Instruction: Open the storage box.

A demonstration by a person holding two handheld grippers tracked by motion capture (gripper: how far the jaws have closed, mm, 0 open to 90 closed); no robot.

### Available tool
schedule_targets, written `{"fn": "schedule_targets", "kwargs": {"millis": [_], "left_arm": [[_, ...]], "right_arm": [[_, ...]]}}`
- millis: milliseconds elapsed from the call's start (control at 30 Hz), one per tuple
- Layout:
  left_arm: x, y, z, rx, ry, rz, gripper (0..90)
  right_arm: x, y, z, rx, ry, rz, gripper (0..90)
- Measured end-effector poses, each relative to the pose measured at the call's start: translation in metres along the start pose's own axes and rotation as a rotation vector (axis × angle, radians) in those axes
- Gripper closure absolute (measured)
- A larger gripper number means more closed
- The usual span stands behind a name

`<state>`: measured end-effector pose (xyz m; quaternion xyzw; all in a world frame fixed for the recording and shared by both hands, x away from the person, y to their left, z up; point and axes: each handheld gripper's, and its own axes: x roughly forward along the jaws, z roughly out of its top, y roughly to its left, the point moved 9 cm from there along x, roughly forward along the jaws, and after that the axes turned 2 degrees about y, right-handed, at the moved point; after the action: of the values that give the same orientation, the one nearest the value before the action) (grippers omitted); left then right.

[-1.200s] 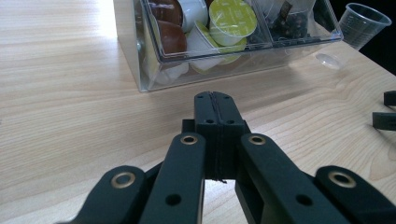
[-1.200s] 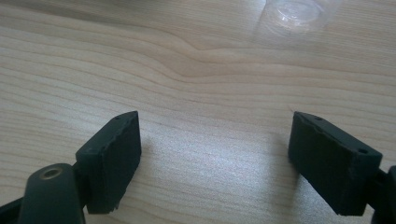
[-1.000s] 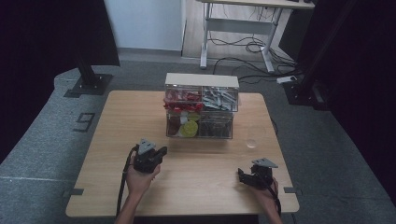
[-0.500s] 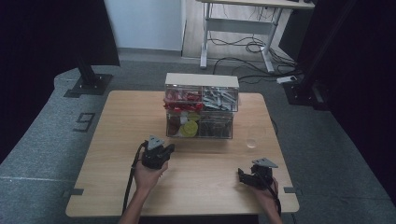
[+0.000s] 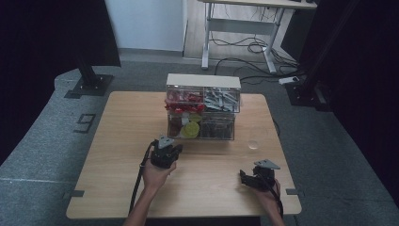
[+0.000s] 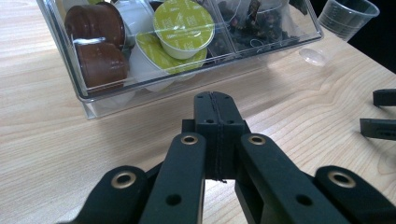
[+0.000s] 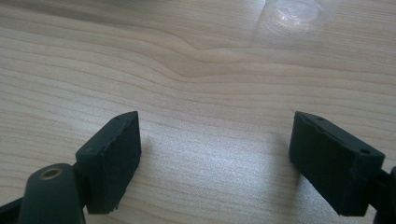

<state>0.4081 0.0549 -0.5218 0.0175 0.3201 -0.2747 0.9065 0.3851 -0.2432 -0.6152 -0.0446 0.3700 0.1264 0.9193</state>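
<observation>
A clear plastic organizer [image 5: 202, 107] with a white top stands in the middle of the wooden table [image 5: 122, 122]. Its lower drawer [image 6: 84, 95] holds brown and yellow-green lidded capsules [image 6: 183, 28] and dark sachets. My left gripper [image 5: 175, 149] sits just in front of that drawer's left half, jaws pressed together with nothing between them [image 6: 217, 109]. My right gripper [image 5: 243, 178] rests low over the table near the front right, jaws wide apart over bare wood [image 7: 215, 154]. A small clear plastic cup [image 5: 253, 143] stands to the right of the organizer, also seen as the cup [image 7: 299, 9].
The upper drawers hold red items [image 5: 183, 101] and grey pieces [image 5: 220, 99]. Beyond the table are a dark stand base [image 5: 89, 84], a desk frame with cables [image 5: 244, 42] and grey carpet. The right gripper's jaw tips [image 6: 380, 128] show at the left gripper view's right edge.
My left gripper has moved right and a little forward, closer to the organizer's lower drawer. The right gripper has stayed where it was.
</observation>
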Motion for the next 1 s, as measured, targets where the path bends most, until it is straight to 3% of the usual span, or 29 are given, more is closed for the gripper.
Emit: {"fn": "schedule_targets", "kwargs": {"millis": [367,1000], "left_arm": [[0.013,0.003,-0.001,-0.012,0.021,0.0,90.0],[0.036,0.023,-0.005,-0.051,0.044,0.027,90.0]], "right_arm": [[0.0,0.0,0.0,0.001,0.0,0.0,17.4],[0.0,0.0,0.0,0.001,0.0,0.0,17.3]]}}
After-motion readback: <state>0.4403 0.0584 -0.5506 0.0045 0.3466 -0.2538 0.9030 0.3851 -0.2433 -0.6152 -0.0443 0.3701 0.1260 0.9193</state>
